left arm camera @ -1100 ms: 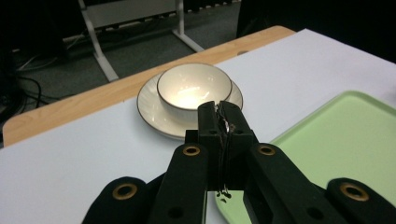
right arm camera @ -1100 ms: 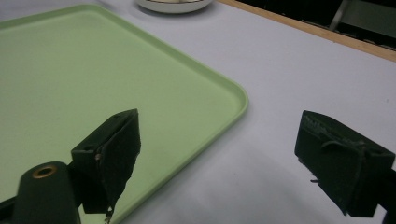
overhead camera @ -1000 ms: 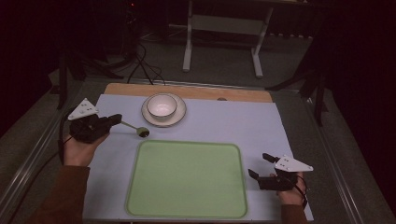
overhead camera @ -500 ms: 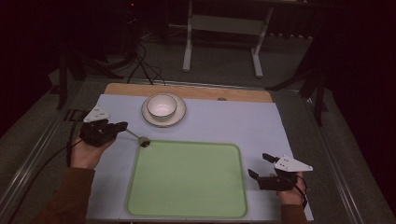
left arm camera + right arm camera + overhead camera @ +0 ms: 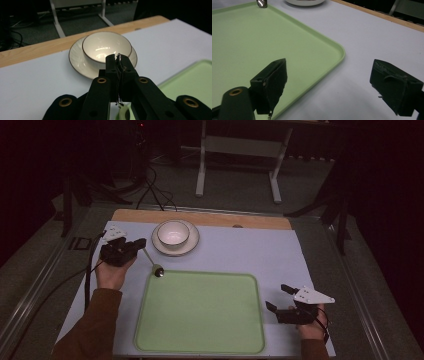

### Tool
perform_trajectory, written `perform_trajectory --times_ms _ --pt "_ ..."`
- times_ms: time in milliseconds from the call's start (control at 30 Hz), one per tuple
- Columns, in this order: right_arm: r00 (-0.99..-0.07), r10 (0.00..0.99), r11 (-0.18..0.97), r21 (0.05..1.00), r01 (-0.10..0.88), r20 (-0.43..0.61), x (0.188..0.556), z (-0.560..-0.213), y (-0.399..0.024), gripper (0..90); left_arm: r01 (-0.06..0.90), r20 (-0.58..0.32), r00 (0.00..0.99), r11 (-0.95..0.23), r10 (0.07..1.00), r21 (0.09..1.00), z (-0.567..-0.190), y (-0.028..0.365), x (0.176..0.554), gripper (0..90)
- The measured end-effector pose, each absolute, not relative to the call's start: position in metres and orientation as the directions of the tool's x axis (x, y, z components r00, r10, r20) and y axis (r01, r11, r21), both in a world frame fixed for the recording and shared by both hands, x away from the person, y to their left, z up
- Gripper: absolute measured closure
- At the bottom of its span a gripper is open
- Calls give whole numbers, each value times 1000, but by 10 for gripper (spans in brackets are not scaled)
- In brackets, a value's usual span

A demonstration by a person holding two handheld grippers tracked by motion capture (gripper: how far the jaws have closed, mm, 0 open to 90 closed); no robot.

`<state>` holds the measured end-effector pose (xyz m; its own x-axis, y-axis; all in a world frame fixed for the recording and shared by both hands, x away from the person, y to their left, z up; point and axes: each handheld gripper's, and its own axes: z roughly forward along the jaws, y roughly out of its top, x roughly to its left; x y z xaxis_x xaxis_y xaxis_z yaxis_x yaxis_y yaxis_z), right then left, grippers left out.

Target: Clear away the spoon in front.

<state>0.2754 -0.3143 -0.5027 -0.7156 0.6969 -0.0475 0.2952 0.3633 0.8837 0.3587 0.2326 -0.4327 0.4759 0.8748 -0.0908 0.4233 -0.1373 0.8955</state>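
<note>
A thin metal spoon [image 5: 151, 259] is held by its handle in my left gripper [image 5: 139, 244], which is shut on it left of the saucer. The spoon's round head [image 5: 158, 271] hangs at the far left corner of the green tray [image 5: 200, 312]. The left gripper view shows the handle tip [image 5: 118, 57] pinched between the closed jaws of the left gripper [image 5: 117, 61], with the white bowl [image 5: 106, 47] on its saucer [image 5: 77, 60] just beyond. My right gripper [image 5: 278, 299] is open above the cloth by the tray's right edge. Its jaws stand wide apart in the right gripper view, right gripper [image 5: 332, 80], with nothing between them.
The bowl [image 5: 173, 234] and saucer [image 5: 192, 245] stand at the back of the pale cloth [image 5: 260, 255]. A wooden strip [image 5: 210, 218] runs along the table's far edge. A cable [image 5: 89, 275] trails from the left gripper. The tray's corner [image 5: 337, 51] lies near the right jaws.
My left gripper has shifted right and turned, carrying the spoon's head from beside the saucer down to the tray's far left corner. The right gripper has stayed put.
</note>
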Motion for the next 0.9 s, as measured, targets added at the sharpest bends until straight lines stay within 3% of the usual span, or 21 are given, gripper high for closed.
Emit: perform_trajectory --times_ms 300,900 --pt "-716 696 366 883 294 -50 275 -503 -314 140 433 -163 455 -58 875 899 -439 225 376 885" --pt "-718 695 367 882 296 -48 276 -503 -314 140 469 -176 559 -134 810 873 -425 227 356 891"
